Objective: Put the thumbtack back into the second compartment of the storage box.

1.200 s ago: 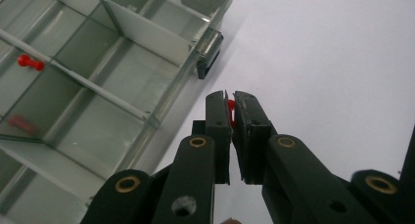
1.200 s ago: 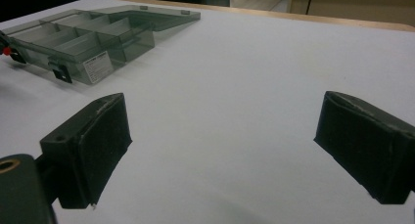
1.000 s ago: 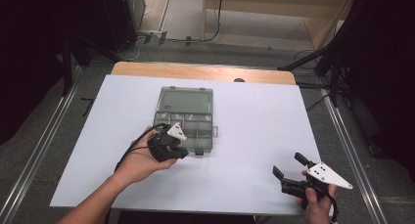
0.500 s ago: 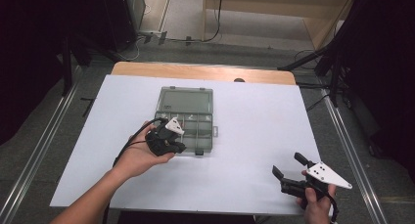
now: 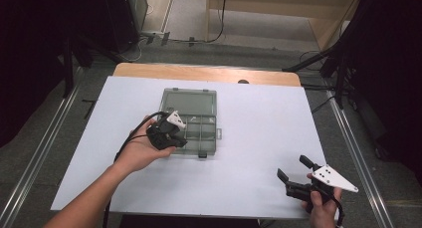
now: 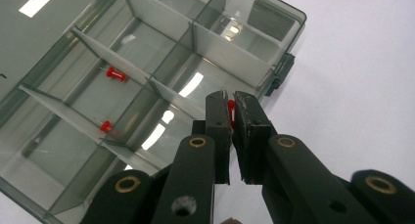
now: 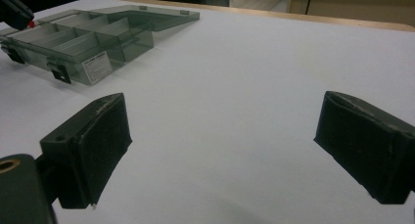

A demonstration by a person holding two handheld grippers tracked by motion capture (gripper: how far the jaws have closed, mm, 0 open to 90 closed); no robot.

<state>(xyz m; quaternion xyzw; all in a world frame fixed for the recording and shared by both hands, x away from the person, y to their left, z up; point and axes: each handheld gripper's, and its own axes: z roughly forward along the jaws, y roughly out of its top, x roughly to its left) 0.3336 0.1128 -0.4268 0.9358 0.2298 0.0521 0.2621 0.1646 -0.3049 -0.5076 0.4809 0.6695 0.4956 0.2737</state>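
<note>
A smoky clear compartment box (image 5: 199, 106) lies open in the middle of the white table, its lid folded back on the far side. My left gripper (image 5: 179, 141) hovers over the box's near left compartments. Its jaws are shut on a red push pin (image 6: 230, 111), as the left gripper view (image 6: 231, 102) shows. Two more red push pins (image 6: 115, 75) (image 6: 104, 126) lie in neighbouring compartments. My right gripper (image 5: 292, 167) rests near the table's front right edge, open and holding nothing (image 7: 225, 121). The box (image 7: 93, 43) stands far to its left.
The white sheet (image 5: 259, 118) covers a wooden table whose bare edge (image 5: 199, 71) runs along the back. Dark stands and cables sit on the floor beyond. The box's front latches (image 6: 281, 72) stick out toward the table's near side.
My left hand has shifted a little up and to the left in the high view, further over the box, with the pin still in its jaws. The right hand has stayed put.
</note>
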